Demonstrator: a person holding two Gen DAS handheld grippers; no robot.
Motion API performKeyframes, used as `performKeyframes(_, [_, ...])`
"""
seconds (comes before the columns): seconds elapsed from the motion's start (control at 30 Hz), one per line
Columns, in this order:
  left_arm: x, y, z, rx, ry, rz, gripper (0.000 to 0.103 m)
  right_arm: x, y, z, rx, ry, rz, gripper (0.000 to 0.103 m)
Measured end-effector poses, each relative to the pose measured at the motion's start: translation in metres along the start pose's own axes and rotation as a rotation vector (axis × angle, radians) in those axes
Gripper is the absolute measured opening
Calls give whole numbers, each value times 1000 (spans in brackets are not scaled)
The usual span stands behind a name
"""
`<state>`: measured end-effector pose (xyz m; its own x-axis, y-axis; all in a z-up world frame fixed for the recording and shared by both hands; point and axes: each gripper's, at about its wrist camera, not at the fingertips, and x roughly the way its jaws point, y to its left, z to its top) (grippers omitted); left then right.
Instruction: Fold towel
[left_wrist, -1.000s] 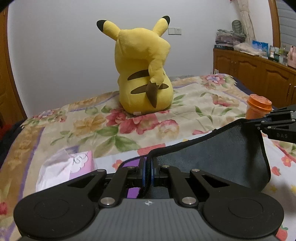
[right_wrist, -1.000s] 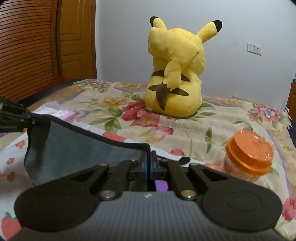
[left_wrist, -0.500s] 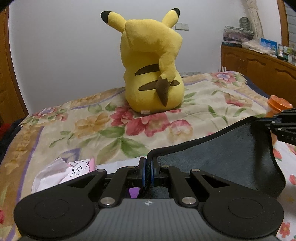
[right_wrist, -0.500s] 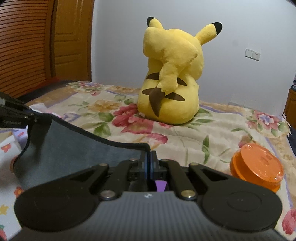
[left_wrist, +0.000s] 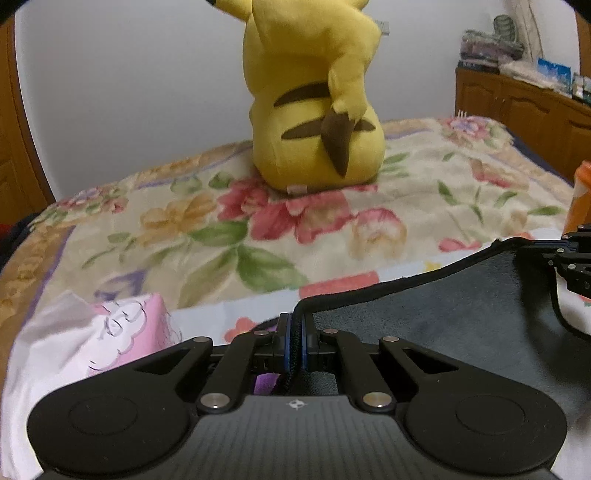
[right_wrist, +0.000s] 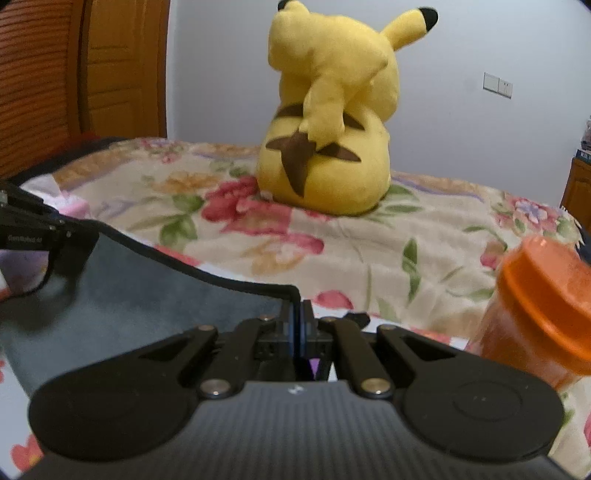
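A dark grey towel (left_wrist: 436, 310) with a black hem hangs stretched between my two grippers over the flowered bed. My left gripper (left_wrist: 295, 334) is shut on its left corner. My right gripper (right_wrist: 298, 325) is shut on its right corner, and the towel (right_wrist: 147, 291) sags leftward from it. The right gripper shows at the right edge of the left wrist view (left_wrist: 570, 245). The left gripper shows at the left edge of the right wrist view (right_wrist: 62, 225). The towel's lower part is hidden behind the gripper bodies.
A yellow Pikachu plush (left_wrist: 317, 110) sits ahead on the flowered blanket (left_wrist: 221, 229). An orange-lidded jar (right_wrist: 543, 310) stands close to the right gripper. A pink and white tissue pack (left_wrist: 110, 328) lies at the left. A wooden cabinet (left_wrist: 524, 110) stands at the right.
Both grippers have moved forward and lower toward the plush, carrying the towel's corners. The jar and the tissue pack now look nearer. Both grips are unchanged.
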<state>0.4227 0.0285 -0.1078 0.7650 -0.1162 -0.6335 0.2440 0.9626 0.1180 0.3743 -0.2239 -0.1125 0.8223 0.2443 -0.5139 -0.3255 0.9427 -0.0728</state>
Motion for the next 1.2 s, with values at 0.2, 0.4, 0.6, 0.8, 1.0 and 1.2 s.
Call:
performKeyframes(0.2, [12,-1,-5,6,24,18,13,14,-3,-8,14,38,-8,4])
performKeyframes(0.4, [15,0,-5,-1,27,24,25,19,-4,-13,26,52,-12,5])
performKeyframes(0.6, [10,-1,-7,-8,35,-3,54,16,-2,-13,32,57,-15,45])
performKeyframes(0.8, [-6,-10,-12,5,45,-26,61,2,1,-12,53,54,2,48])
performKeyframes(1.0, [-27,-18,-19,12,50,-36,68,-19,6,-13,96,55,14,56])
performKeyframes(1.2, [-46,-18,-22,7,55,-19,74,-42,13,-11,108,49,15,62])
